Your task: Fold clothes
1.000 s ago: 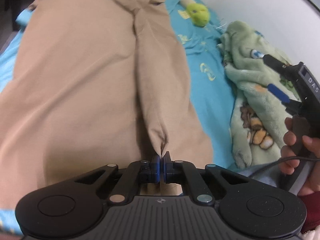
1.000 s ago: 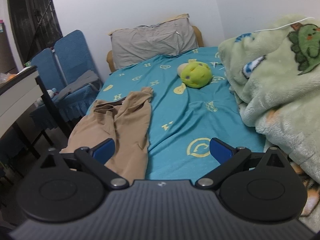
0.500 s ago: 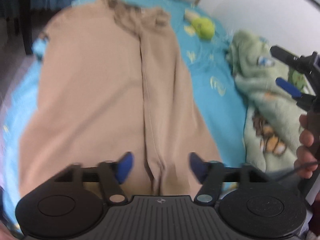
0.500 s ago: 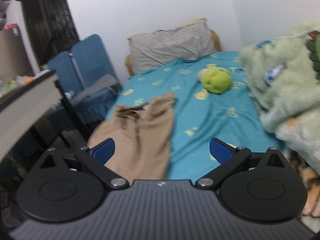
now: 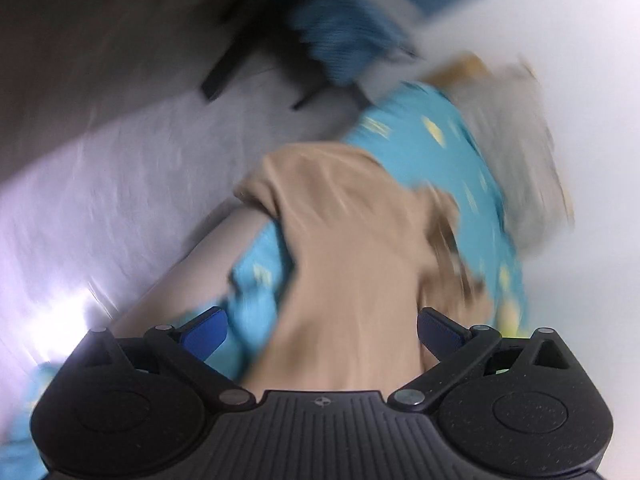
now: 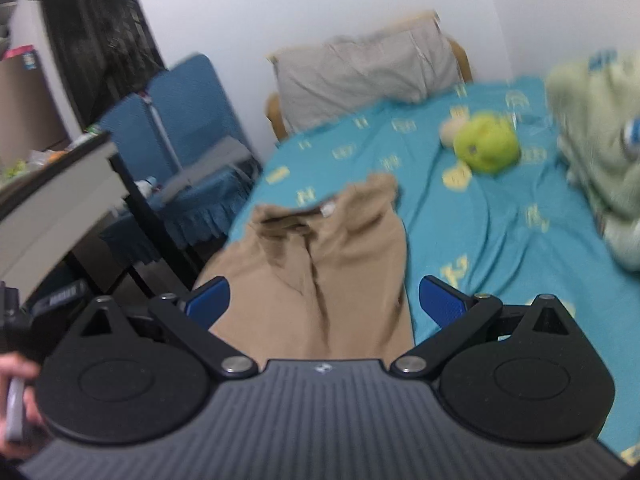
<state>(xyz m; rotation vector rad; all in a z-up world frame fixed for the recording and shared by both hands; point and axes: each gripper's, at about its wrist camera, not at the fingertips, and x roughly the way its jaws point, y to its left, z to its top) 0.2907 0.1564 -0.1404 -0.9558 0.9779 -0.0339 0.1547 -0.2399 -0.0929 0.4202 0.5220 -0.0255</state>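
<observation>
We have let go of the tan cloth trousers with the left hand-held gripper, now spread wide above them; the right hand-held gripper gapes too; the trousers lie flat along the turquoise patterned bed sheet edge; a green plush toy and fleecy green blanket sit well apart.

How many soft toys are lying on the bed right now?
1. A green soft toy sits on the blue sheet near the pillow, beyond the tan trousers. The heaped green blanket at the right could hide others.
</observation>
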